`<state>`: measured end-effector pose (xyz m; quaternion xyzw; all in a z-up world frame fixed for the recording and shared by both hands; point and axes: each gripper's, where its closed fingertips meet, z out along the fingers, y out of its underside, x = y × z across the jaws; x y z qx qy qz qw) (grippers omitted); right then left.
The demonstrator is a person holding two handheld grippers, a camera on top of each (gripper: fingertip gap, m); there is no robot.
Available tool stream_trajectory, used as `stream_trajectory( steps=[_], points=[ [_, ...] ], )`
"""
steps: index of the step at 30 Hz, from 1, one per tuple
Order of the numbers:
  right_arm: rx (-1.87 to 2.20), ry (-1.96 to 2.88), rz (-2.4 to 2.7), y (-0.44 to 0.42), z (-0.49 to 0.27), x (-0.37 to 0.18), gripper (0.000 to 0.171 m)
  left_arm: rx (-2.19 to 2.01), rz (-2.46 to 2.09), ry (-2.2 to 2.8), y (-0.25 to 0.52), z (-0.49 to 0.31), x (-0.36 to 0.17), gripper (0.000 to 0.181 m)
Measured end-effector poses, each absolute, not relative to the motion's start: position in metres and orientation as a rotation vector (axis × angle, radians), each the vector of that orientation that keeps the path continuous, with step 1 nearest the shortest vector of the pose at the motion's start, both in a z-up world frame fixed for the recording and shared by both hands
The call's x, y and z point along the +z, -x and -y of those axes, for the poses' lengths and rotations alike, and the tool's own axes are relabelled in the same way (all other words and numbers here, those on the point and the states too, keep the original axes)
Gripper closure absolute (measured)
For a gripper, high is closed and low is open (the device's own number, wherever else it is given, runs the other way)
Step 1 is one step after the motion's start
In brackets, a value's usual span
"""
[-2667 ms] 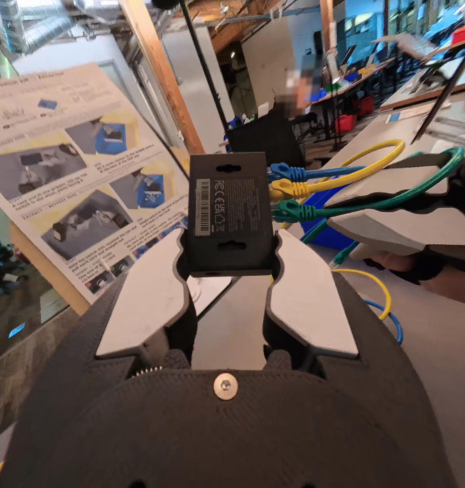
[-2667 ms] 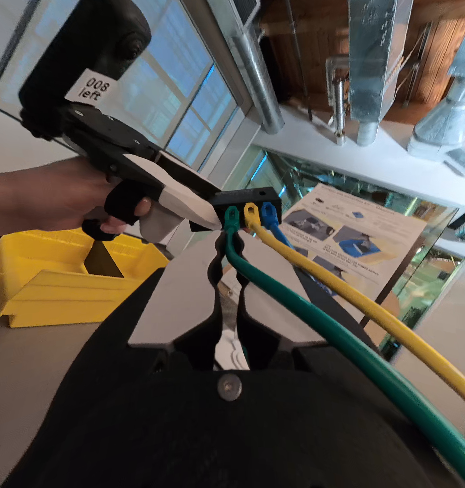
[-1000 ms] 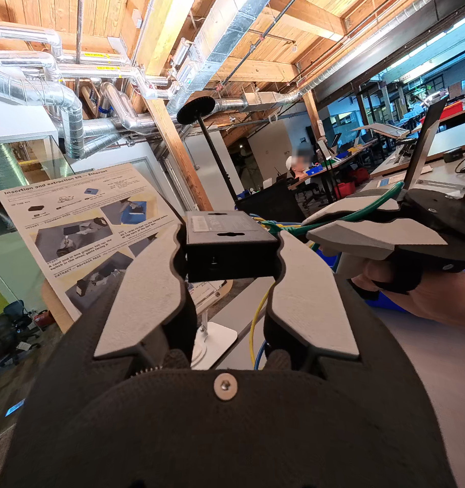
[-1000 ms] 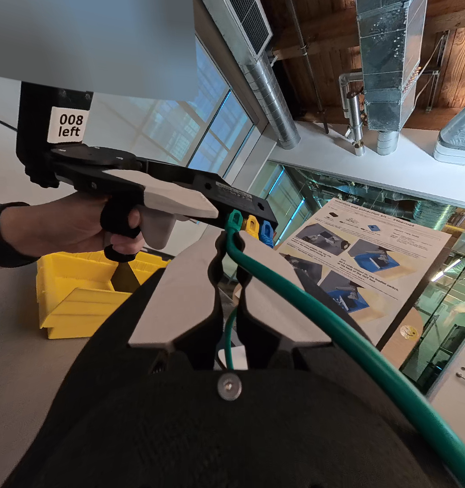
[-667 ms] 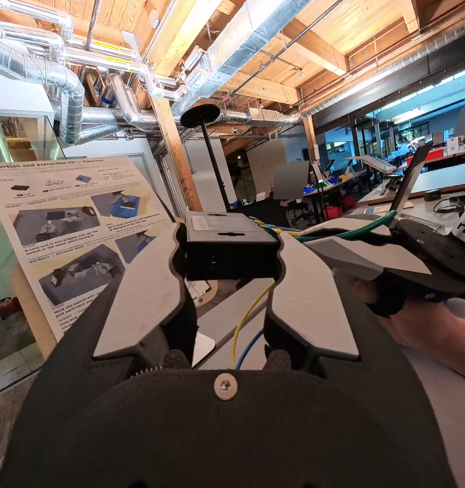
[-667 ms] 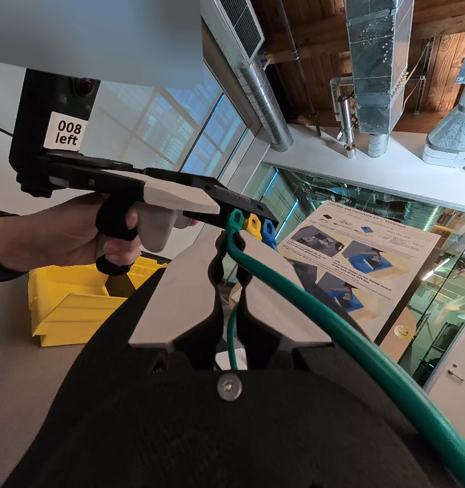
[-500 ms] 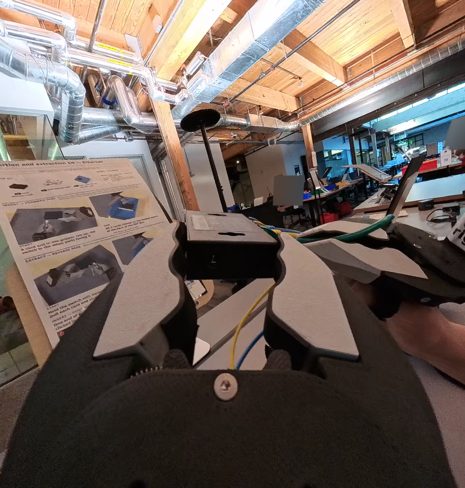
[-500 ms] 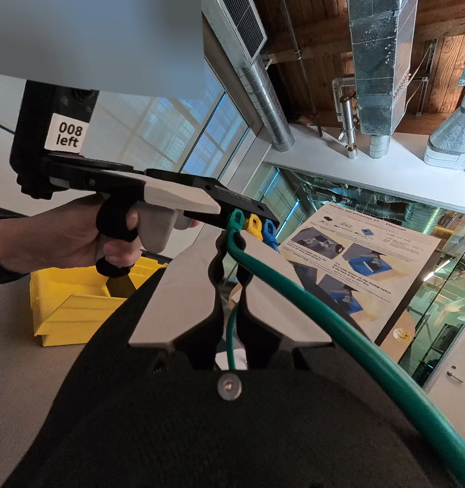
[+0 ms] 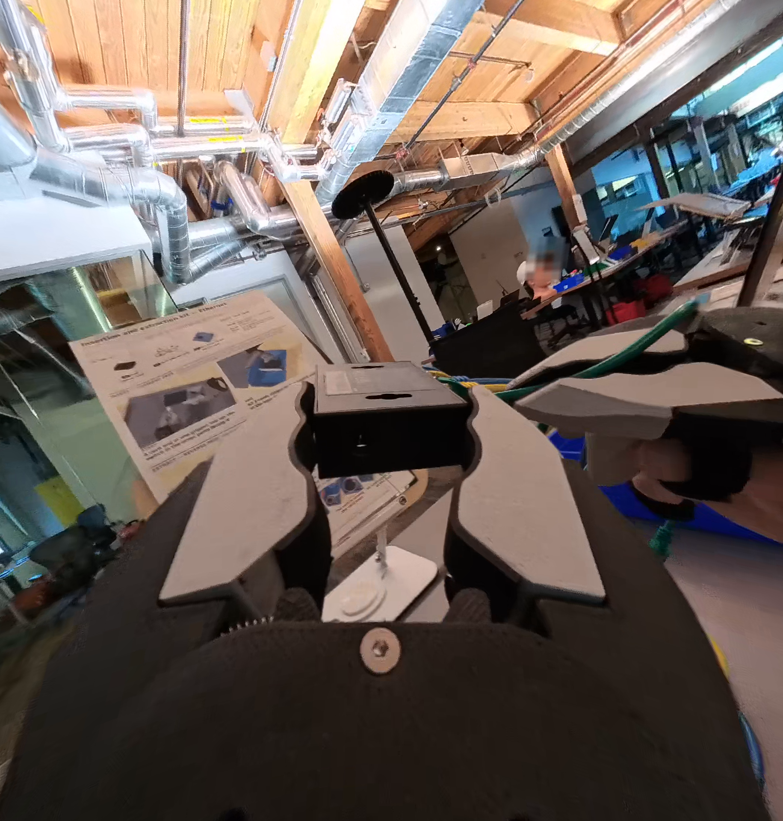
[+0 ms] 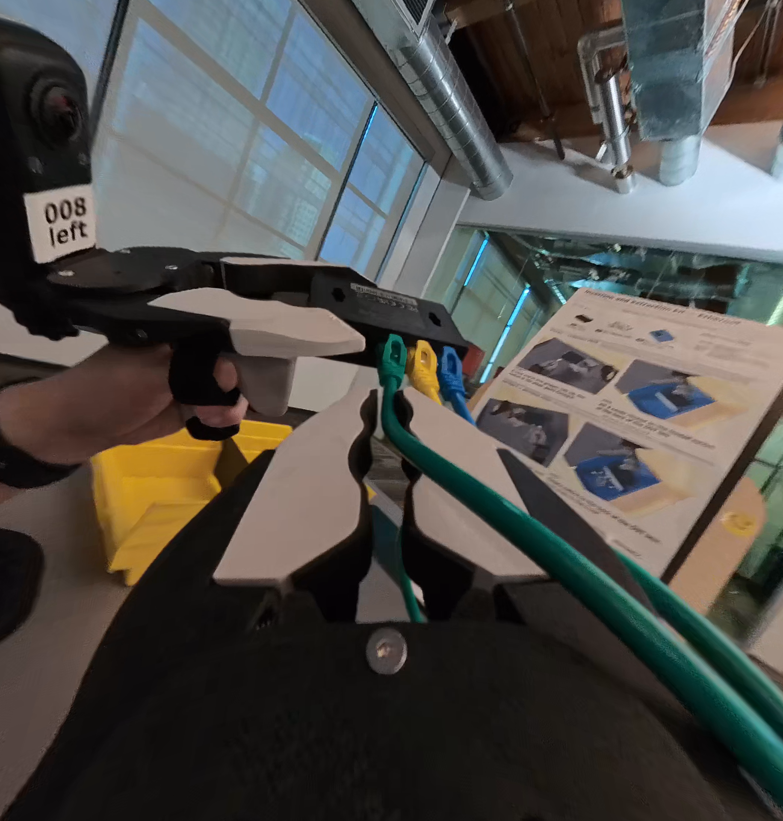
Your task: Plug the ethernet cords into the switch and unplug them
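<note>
My left gripper is shut on the black switch and holds it up in the air by its two sides. The switch also shows in the right wrist view, where a green plug, a yellow plug and a blue plug sit side by side in its ports. My right gripper is shut on the green cord just behind the green plug. In the left wrist view the right gripper reaches in from the right towards the switch's far side.
An instruction sheet stands on a holder with a white base just beyond the switch. A yellow bin sits on the grey table below the left gripper. A blue bin lies under the right hand.
Both grippers have tilted and shifted while keeping their hold. The green plug's boot shows more fully beyond the right fingertips. All three plugs remain in the switch.
</note>
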<state>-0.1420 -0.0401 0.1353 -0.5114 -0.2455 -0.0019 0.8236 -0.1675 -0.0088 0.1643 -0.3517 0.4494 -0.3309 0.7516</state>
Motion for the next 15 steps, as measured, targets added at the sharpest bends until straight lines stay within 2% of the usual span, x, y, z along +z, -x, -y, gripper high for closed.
stream_trajectory(
  steps=[2,5,10,15],
  points=[
    [0.064,1.123,0.511,0.146,0.037,0.133,0.153,-0.706,-0.944,0.784,0.177,0.0,0.171,0.119],
    [0.093,1.188,0.577,0.152,0.037,0.125,0.159,-0.694,-0.842,0.801,0.199,-0.024,0.181,0.119],
    [0.352,1.52,0.968,0.189,0.061,0.081,0.157,-0.687,-0.891,0.749,0.217,-0.031,0.184,0.119],
    [0.552,1.292,1.006,0.189,0.116,0.129,0.159,-0.8,-1.163,0.571,0.206,0.015,0.167,0.119]
  ],
)
